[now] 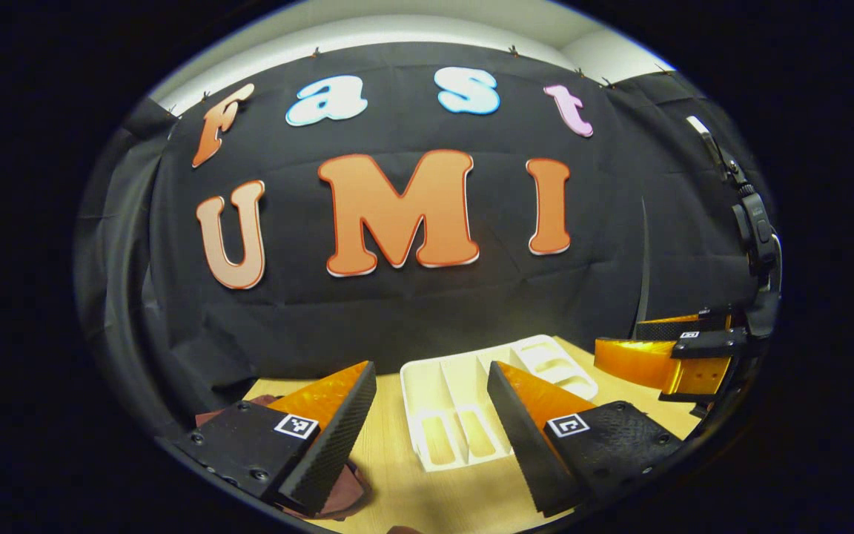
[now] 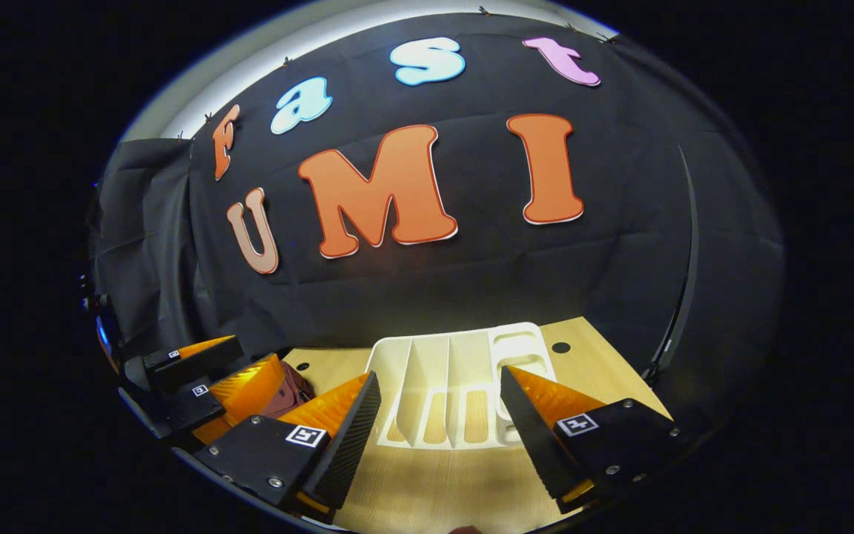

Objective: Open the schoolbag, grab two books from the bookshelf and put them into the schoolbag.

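In the left gripper view, the left gripper (image 1: 431, 415) is nearest, and its two fingers stand wide apart with nothing between them, above the wooden table (image 1: 427, 497). Under its left finger lies a dark reddish-brown thing (image 1: 345, 493), perhaps the schoolbag, but too little of it shows to be sure. Just beyond the fingertips, a white bookshelf (image 1: 427, 389) rests on the table, with upright dividers making several slots; I see no books in the slots, only the wood through the openings in its floor. To the right of it, at the edge of this view, the right gripper (image 1: 664, 356) hovers over the table corner. In the right gripper view, the right gripper (image 2: 438, 423) also has its fingers spread apart and empty, and the bookshelf (image 2: 457, 348) lies directly between and behind them, its near edge close to the fingertips. A free strip of table (image 2: 427, 489) is open before the shelf. To the left the left gripper (image 2: 204, 386) is seen, with the reddish-brown thing (image 2: 295, 386) just beside it. Behind the shelf the table ends near the black cloth wall (image 2: 471, 282), so little room stays there, while the right side of the table, with a small dark hole (image 2: 560, 347), is open.
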A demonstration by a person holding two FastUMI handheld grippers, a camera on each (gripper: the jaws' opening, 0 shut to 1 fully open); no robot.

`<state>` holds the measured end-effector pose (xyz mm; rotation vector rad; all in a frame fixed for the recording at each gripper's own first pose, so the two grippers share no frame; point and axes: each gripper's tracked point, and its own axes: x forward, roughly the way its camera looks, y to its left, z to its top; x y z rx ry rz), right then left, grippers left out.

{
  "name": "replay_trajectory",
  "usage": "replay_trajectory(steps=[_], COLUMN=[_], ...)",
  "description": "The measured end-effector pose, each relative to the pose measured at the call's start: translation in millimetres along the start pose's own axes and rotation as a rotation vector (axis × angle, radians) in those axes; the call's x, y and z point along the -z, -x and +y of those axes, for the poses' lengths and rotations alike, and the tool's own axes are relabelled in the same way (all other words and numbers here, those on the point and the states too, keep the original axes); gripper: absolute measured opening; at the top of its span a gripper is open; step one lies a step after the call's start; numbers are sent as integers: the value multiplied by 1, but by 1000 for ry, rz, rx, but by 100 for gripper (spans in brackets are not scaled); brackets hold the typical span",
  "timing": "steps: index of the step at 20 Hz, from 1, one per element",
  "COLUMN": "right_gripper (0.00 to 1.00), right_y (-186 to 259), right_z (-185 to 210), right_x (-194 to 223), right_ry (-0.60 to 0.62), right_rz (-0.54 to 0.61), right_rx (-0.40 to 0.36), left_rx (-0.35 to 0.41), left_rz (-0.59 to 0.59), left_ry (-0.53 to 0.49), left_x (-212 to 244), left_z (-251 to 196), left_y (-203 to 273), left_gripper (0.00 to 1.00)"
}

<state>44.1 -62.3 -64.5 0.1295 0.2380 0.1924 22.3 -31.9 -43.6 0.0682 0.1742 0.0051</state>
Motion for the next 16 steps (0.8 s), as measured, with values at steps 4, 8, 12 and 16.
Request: replay_trajectory(steps=[4,8,12,16], right_gripper=[96,97,97,97], right_y=[8,3,-5,-14], right_z=[-3,1,13,17], right_x=[-12,-27,-18,-13], right_ry=[41,88,90,86], right_rz=[-71,-128,-110,-94], right_rx=[28,58,56,60], left_rx=[-16,3,18,46], left_rz=[-134,-153,-134,-143], left_ry=[-25,14,16,3], left_x=[-23,-22,-12,-15], left_z=[3,8,14,14], left_y=[-6,-20,-29,-39], left_gripper=[100,100,96,96])
